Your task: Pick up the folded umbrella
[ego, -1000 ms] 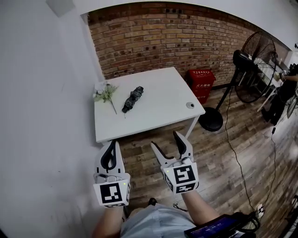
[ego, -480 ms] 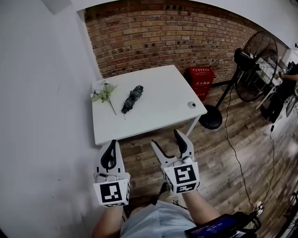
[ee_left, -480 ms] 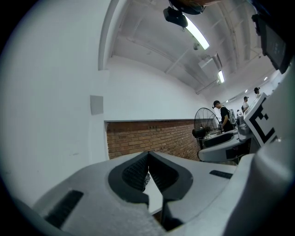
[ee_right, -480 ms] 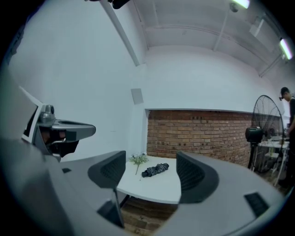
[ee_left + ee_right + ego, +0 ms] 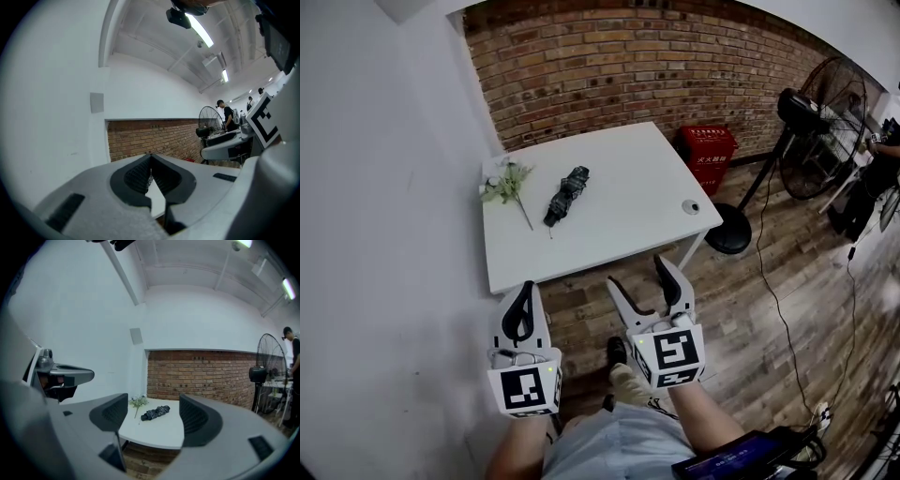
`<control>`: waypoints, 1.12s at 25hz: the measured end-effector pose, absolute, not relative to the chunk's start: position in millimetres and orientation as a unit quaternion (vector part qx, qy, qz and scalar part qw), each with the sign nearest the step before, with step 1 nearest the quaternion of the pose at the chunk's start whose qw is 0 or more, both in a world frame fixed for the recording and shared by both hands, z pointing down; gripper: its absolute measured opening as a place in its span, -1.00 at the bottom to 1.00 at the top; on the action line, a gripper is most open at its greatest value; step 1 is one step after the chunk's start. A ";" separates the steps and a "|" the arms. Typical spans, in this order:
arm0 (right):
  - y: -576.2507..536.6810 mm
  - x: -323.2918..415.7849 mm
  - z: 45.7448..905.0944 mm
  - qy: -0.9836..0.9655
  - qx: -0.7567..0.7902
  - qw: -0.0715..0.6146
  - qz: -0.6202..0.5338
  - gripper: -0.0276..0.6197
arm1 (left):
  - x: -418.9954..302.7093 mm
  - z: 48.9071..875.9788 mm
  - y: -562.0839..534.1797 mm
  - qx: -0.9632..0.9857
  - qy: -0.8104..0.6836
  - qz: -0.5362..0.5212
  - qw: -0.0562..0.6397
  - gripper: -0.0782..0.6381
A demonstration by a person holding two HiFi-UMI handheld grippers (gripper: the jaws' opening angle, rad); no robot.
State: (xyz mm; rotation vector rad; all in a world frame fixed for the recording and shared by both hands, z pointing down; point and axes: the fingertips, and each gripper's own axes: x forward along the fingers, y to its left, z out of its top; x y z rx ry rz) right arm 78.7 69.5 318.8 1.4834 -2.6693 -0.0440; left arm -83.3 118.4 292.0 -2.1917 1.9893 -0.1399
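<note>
Head view shows the folded umbrella lying on the white table beside a flower sprig, well apart from both grippers. Approach seems the step in hand: the right gripper, jaws spread and empty, must reach it; the left gripper is closed on nothing. The umbrella's handle end is too small to tell

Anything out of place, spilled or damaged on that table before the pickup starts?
Nothing stands out. The folded umbrella lies intact and diagonal on the white table, beside a flower sprig. A small round object sits near the right edge in the head view. Nothing looks spilled or toppled.
</note>
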 end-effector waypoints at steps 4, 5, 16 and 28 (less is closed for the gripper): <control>48.7 75.4 333.9 -0.874 0.483 0.048 -0.002 0.15 | -86.4 300.3 99.8 -0.736 0.670 -0.053 0.084 -0.76; 42.4 73.4 337.5 -0.875 0.481 0.049 0.002 0.15 | -87.8 302.4 94.3 -0.735 0.670 -0.056 0.083 -0.76; -49.9 55.8 361.5 -0.882 0.467 0.058 0.034 0.15 | -99.7 319.0 8.1 -0.731 0.673 -0.091 0.067 -0.76; -138.5 48.0 363.7 -0.885 0.458 0.065 0.041 0.15 | -101.4 314.6 -80.2 -0.731 0.672 -0.095 0.064 -0.76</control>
